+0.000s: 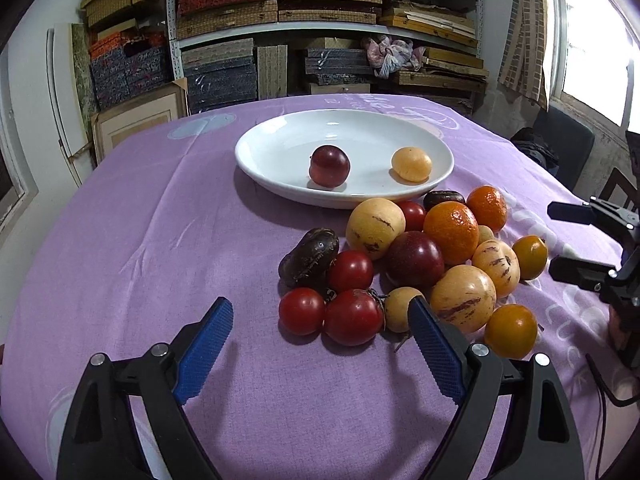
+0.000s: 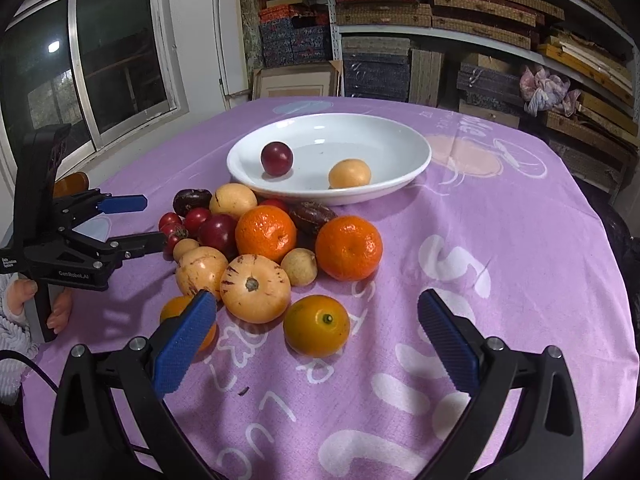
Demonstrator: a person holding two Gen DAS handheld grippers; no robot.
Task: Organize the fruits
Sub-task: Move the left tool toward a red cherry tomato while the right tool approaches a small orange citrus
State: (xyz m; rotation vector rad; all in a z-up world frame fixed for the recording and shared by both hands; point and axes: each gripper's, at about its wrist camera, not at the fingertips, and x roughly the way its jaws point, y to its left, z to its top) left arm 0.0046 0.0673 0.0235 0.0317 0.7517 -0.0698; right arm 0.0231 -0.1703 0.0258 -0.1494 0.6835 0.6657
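A white plate (image 1: 256, 160) (image 2: 416, 160) holds a dark red plum (image 1: 329, 166) (image 2: 276, 159) and a pale yellow fruit (image 1: 411, 164) (image 2: 349, 174). A pile of fruit lies on the purple cloth in front of it: red tomatoes (image 1: 353, 316), oranges (image 1: 451, 232) (image 2: 348, 248), striped yellow melons (image 1: 463, 293) (image 2: 255, 288), dark purple fruits (image 1: 309, 257) and small yellow-orange citrus (image 2: 316, 325). My left gripper (image 1: 320, 316) is open and empty, just short of the tomatoes. My right gripper (image 2: 316, 312) is open and empty, with the small citrus between its fingers.
The purple tablecloth (image 1: 140, 240) covers a round table. Shelves of stacked boxes (image 1: 280, 12) stand behind it. Windows are at the sides (image 2: 100, 72). The other gripper shows at the right edge of the left wrist view (image 1: 592, 240) and the left edge of the right wrist view (image 2: 80, 236).
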